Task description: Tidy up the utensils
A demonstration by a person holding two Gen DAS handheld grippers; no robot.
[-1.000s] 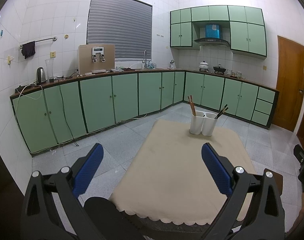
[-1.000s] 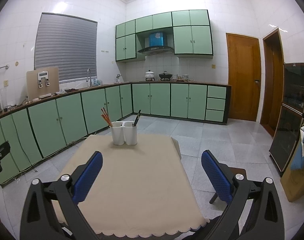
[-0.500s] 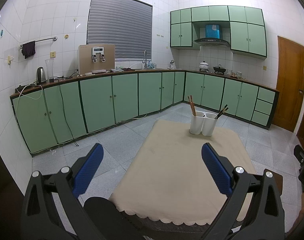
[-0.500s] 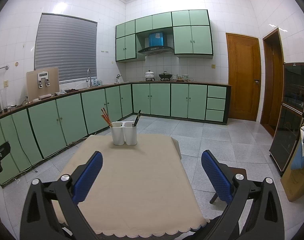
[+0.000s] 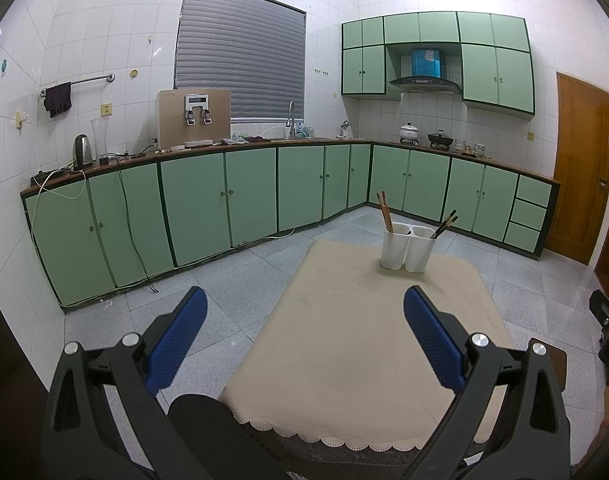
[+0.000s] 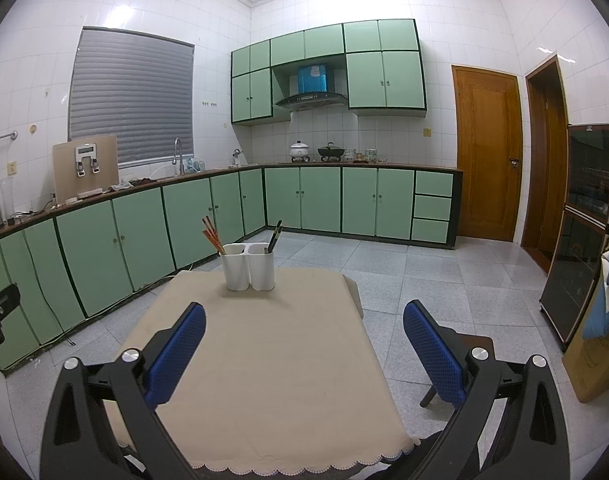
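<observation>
Open right hand-held gripper point(image 6: 304, 320) over table point(image 6: 264, 360), white utensil holder point(image 6: 248, 266) beyond

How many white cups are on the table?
2. They stand touching side by side at the table's far end: the left cup holds reddish-brown chopsticks, the right cup holds dark chopsticks. No others show.

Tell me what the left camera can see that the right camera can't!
Only the left wrist view shows the dark towel hanging on its wall rail, and the left gripper, open and empty.

Only the right wrist view shows the second wooden doorway, the dark glass cabinet, and the right gripper, also open and empty.

Both show the white holder on the beige tablecloth, reddish chopsticks in one cup, dark ones in the other.
</observation>
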